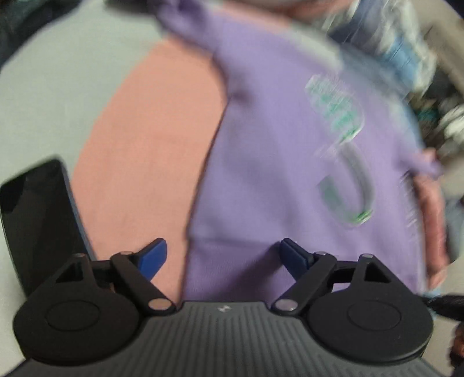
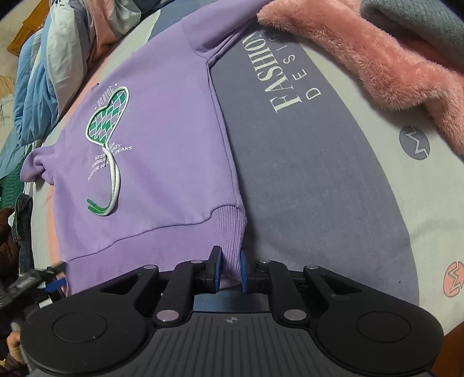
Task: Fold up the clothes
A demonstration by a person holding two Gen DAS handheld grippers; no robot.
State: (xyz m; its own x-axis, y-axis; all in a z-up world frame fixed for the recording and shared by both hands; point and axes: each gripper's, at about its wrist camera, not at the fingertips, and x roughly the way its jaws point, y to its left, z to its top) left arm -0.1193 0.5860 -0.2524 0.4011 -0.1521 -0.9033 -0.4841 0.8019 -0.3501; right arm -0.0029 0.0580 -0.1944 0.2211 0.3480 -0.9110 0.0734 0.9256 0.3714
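Observation:
A purple hoodie [image 2: 162, 162] with a green heart print and white drawstrings lies flat on a bed sheet [image 2: 319, 174]. My right gripper [image 2: 229, 268] is shut on the ribbed hem corner of the hoodie at its right bottom edge. In the blurred left wrist view, the hoodie [image 1: 275, 174] fills the middle and right. My left gripper [image 1: 221, 255] is open, its blue fingers straddling the left bottom hem edge, with nothing pinched. The left gripper also shows at the left edge of the right wrist view [image 2: 55, 282].
A pink fluffy garment [image 2: 377, 58] and a grey knit [image 2: 420, 23] lie at the back right. Crumpled blue and white bedding [image 2: 43, 72] lies at the back left. A black phone-like slab [image 1: 37, 220] lies left of my left gripper on the sheet.

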